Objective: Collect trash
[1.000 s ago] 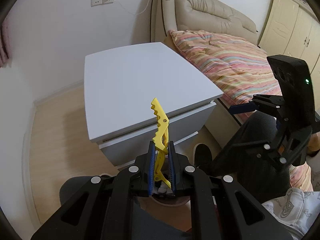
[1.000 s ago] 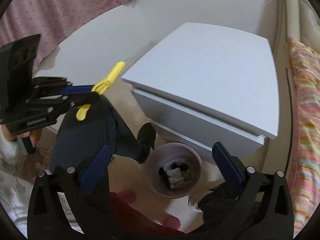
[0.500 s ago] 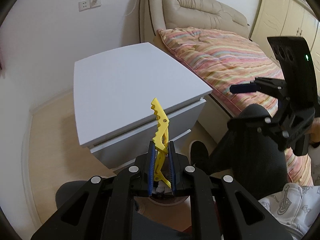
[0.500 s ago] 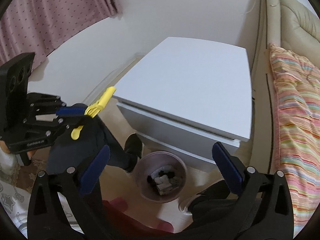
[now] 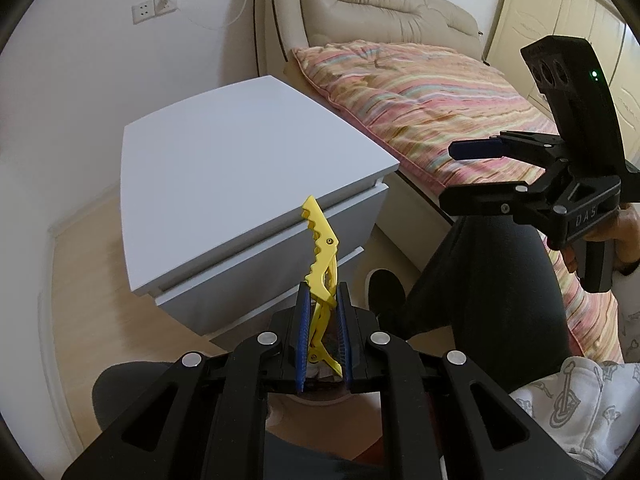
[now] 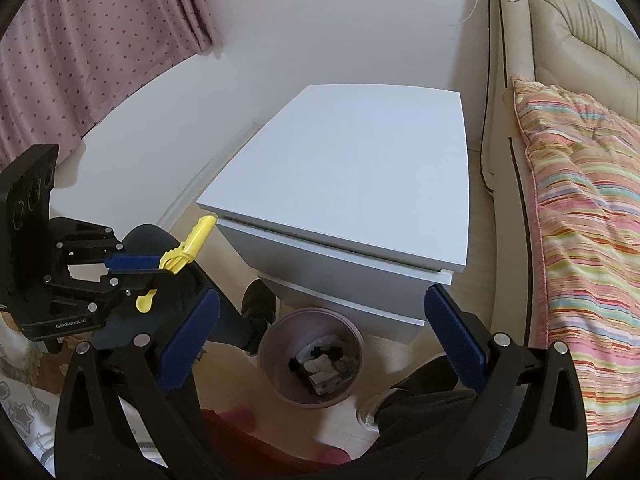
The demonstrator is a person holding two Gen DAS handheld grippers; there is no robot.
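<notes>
My left gripper (image 5: 323,300) is shut on a yellow hair clip (image 5: 320,248) that sticks up between its blue pads; the same clip (image 6: 188,248) and the left gripper (image 6: 140,268) show at the left of the right wrist view. My right gripper (image 6: 320,308) is open and empty, held above a round pink trash bin (image 6: 272,364) on the floor that holds dark and pale scraps. The right gripper (image 5: 480,168) also shows at the right of the left wrist view. The left gripper hangs left of the bin and above it.
A white bedside cabinet (image 6: 360,168) stands just behind the bin, with a beige bed headboard (image 6: 560,40) and a striped quilt (image 6: 592,220) to its right. The person's dark-trousered legs (image 5: 480,280) and shoes flank the bin. Pink curtains (image 6: 80,40) hang at the left.
Both grippers have drawn back and up from the cabinet, so it and the bin look smaller and farther. The clip stays gripped in the left gripper; the right stays open.
</notes>
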